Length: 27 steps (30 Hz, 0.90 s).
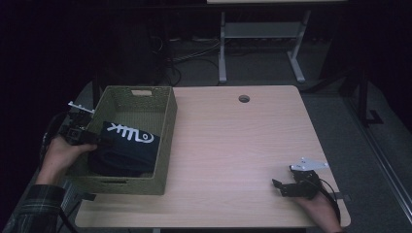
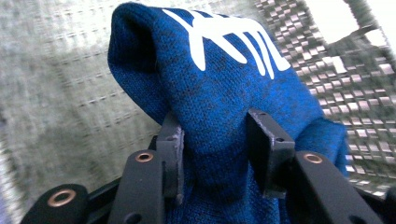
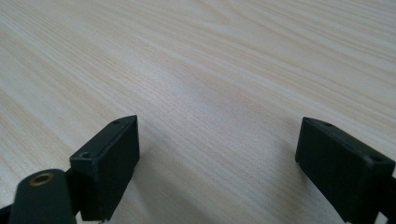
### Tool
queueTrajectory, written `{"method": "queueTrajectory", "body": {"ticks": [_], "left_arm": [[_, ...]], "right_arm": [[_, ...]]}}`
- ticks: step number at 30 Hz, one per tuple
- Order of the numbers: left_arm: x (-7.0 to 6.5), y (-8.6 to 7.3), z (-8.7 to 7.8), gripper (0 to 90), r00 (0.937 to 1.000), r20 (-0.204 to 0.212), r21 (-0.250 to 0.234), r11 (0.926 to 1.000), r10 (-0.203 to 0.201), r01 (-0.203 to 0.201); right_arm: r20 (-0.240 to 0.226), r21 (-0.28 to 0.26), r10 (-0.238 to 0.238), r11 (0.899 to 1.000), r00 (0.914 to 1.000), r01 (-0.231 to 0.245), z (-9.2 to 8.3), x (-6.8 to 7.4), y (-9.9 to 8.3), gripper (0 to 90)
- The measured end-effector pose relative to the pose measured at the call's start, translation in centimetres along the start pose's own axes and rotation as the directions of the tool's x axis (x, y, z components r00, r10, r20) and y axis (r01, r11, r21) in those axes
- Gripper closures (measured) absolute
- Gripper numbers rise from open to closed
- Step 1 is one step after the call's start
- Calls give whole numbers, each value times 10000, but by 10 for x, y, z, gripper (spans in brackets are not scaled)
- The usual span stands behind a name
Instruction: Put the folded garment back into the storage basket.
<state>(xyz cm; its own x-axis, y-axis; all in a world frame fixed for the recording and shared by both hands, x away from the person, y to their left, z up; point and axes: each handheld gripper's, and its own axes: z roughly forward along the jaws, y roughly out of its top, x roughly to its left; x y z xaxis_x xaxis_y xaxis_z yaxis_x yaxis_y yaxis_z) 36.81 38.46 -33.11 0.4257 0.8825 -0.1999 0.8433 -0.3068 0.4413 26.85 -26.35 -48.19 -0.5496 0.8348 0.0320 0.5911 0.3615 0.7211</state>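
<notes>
Two handheld grippers are at work over a pale wood-grain table (image 1: 233, 145). At the table's left end stands a rectangular woven olive-green basket (image 1: 167, 126) with a slot handle in its far wall. Inside the basket lies a folded dark blue knitted garment with a white fish-skeleton print (image 1: 127, 145), resting toward the near half of the basket floor, its printed face turned up.

The left gripper (image 1: 97, 140), held in the person's left hand (image 1: 60, 154), reaches over the basket's left wall and meets the garment's left edge. In the left gripper view, a raised fold of the blue knit (image 2: 215, 93) sits between the two black jaws, and both pads lie against the cloth, so the tool grasps the garment. The basket's weave fills the background behind the fold.

The right gripper (image 1: 279, 187) rests low near the table's front right corner, well apart from the basket. In the right gripper view its jaws stand wide, released, with bare wood (image 3: 210, 93) between them.
</notes>
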Motion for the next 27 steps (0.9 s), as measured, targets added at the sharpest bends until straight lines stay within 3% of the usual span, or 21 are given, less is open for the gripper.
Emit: {"method": "queueTrajectory", "body": {"ticks": [6, 7, 12, 18, 27], "left_arm": [[3, -1, 5, 551, 9982, -604, 256, 9997, -31, 46], [4, -1, 6, 509, 9966, -821, 283, 9996, -62, 85], [9, -3, 3, 434, 9911, -1268, 95, 9991, -400, 415], [11, -6, -4, 376, 9889, -1329, -349, 9975, -661, 619], [-4, -4, -9, 275, 9931, -1095, -936, 9951, -417, 314]], "right_arm": [[0, -2, -4, 10000, 10000, 4, 0, 0, 0, 132], [0, -1, 3, 10000, 10000, -3, 0, 0, 0, 132], [-3, -1, -1, 10000, 10000, 1, 0, 0, 0, 132], [-2, 1, 1, 10000, 10000, -1, 0, 0, 0, 132], [0, -2, -4, 10000, 10000, 4, 0, 0, 0, 132]]}}
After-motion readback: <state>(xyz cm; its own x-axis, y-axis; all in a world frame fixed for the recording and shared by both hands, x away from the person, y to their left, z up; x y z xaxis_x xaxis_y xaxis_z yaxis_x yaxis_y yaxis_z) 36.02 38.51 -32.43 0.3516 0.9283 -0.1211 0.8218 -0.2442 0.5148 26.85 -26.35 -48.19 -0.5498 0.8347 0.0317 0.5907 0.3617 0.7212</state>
